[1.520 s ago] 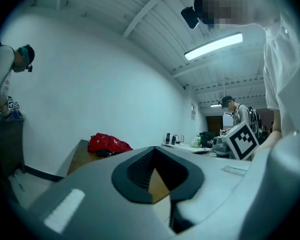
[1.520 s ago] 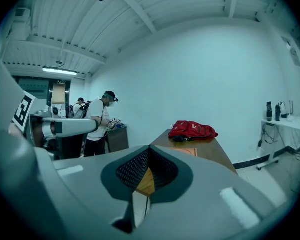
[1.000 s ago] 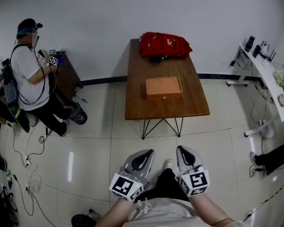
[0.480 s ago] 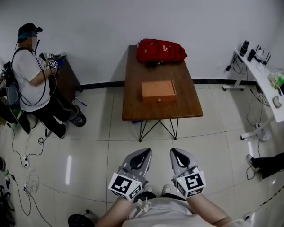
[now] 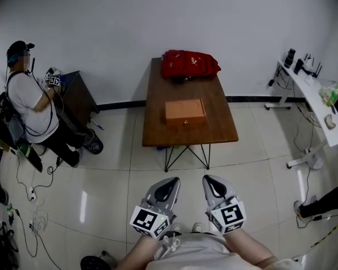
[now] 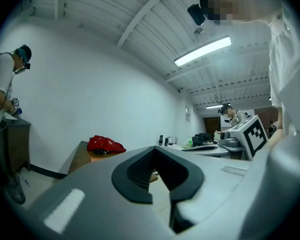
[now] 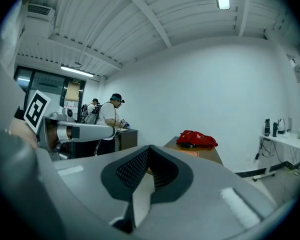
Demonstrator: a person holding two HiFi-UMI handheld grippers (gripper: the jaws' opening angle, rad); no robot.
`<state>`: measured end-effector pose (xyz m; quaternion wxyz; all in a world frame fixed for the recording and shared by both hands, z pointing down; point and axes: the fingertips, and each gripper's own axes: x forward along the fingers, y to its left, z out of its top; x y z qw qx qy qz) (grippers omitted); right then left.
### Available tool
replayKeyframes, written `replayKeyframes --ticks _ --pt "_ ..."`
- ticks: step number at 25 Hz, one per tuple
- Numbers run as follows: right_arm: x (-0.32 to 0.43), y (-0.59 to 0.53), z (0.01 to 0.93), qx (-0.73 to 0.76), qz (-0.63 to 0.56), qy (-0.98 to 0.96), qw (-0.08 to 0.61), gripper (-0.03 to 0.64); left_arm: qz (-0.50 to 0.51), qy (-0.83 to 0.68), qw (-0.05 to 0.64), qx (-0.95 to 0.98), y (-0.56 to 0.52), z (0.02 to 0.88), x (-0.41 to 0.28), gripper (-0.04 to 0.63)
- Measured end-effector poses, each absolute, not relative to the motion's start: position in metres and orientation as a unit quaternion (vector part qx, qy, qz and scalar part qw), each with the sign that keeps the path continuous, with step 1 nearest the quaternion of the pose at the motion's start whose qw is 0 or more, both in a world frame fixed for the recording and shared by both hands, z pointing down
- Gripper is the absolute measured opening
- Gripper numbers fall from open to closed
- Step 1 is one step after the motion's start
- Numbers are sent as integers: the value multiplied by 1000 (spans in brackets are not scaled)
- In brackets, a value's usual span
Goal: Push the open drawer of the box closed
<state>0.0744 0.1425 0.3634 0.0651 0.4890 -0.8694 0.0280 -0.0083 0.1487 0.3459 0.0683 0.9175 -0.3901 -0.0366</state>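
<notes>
An orange box (image 5: 185, 111) lies on the brown wooden table (image 5: 214, 129), far ahead of me; a small knob shows on its near face, and I cannot tell how far its drawer stands out. Behind it lies a red bag (image 5: 190, 64), also seen as the red bag (image 6: 105, 144) and red bag (image 7: 196, 138). My left gripper (image 5: 170, 187) and right gripper (image 5: 211, 185) hang side by side low in the head view, over the tiled floor, well short of the table. Both have fingertips together and hold nothing; left gripper (image 6: 155, 151), right gripper (image 7: 150, 149).
A person (image 5: 31, 106) stands at a dark cabinet (image 5: 76, 91) by the left wall. A white desk (image 5: 311, 97) with gear runs along the right. Cables (image 5: 34, 196) trail on the floor at left. Black metal legs (image 5: 186, 153) hold up the table.
The table and box sit slightly further left and up in the head view. The right gripper has drawn a little closer to the left one. The person at left has shifted left.
</notes>
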Motion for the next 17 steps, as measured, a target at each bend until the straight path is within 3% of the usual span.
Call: replayKeyframes --ticks 17 --pt "77 130 357 476 23 -877 55 6 -38 -394 62 916 137 340 0 6"
